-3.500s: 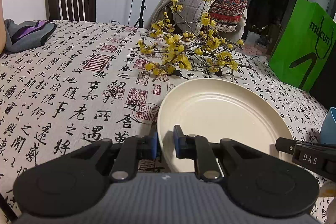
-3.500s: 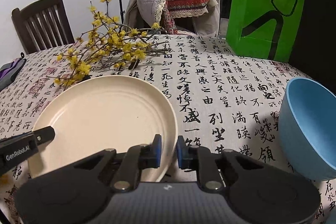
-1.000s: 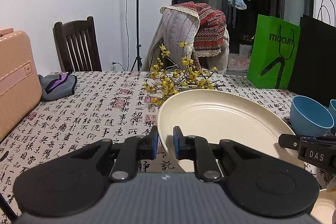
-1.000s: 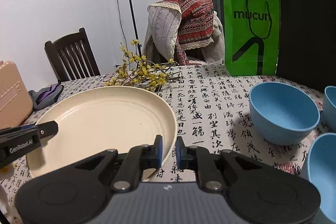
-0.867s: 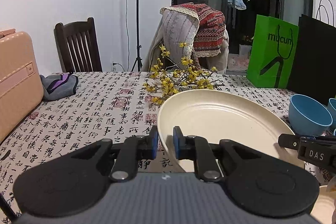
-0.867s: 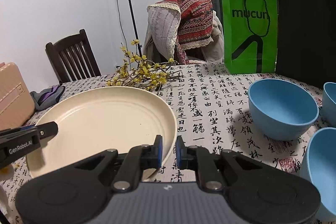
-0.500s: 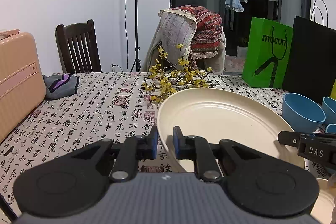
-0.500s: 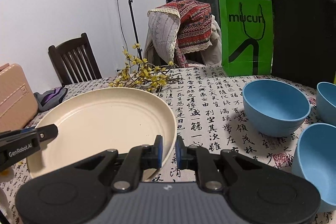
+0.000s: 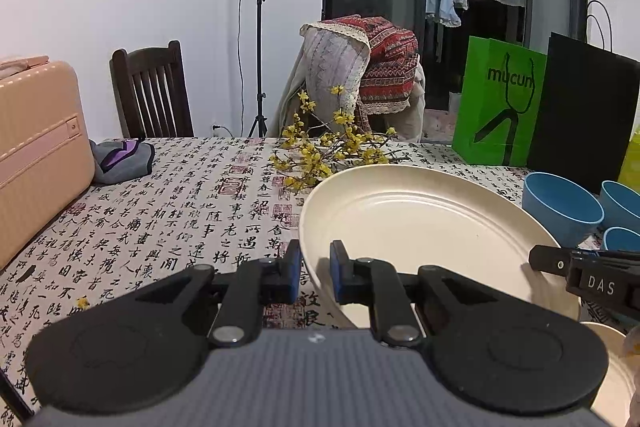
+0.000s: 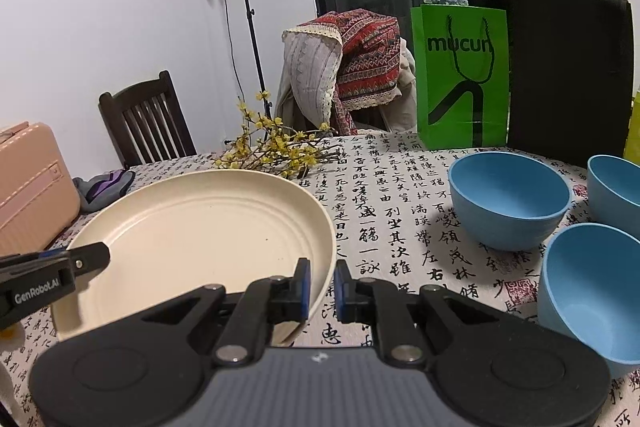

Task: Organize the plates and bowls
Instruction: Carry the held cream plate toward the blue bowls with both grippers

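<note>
Calligraphy-print surface (image 9: pixel 168 211) carries 3 blue bowls (image 10: pixel 508 199); left gripper (image 9: pixel 315 271) and right gripper (image 10: pixel 321 285) clamp the cream plate (image 9: pixel 420 223) by opposite rims. Uneven pulling could tilt it loose.

A big round cream plate (image 9: pixel 424 227) is held up above the table, tipped a little, gripped at its rim on both sides. Three blue bowls (image 10: pixel 508 199) are set upright and empty on the cloth, close together, to its right.

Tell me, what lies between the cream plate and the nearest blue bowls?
Only bare printed tablecloth separates the cream plate from the blue bowls, as the right wrist view shows.
</note>
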Demonstrator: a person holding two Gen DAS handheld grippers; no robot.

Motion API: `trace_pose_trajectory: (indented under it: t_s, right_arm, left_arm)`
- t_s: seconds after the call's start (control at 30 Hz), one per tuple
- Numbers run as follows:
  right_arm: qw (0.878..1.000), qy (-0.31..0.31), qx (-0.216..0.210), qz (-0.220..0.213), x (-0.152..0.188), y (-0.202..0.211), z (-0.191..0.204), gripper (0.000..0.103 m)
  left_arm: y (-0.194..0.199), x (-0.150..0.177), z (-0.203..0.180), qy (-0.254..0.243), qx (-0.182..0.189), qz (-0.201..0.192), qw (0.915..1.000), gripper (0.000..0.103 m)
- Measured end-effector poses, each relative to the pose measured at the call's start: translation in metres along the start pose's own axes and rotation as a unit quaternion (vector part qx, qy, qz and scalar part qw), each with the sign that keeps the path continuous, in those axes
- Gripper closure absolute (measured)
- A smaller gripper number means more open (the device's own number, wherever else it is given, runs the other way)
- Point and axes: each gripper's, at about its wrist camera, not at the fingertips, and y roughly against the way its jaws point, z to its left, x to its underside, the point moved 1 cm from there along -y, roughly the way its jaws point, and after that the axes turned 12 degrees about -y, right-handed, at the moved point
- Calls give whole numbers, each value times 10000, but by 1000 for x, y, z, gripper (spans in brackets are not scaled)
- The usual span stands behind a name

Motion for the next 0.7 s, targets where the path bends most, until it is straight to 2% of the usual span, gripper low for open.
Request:
trace_pose_trajectory:
  t_s: [0.4, 0.7]
  right_arm:
    - [9999, 46, -34, -146, 5, 17, -9, 91]
    - [9993, 59, -181, -308, 7, 23, -26, 91]
  left_arm:
    - [14, 7, -8, 22, 83, -64, 9999, 88]
    - [14, 13, -18, 8, 326, -95, 9994, 88]
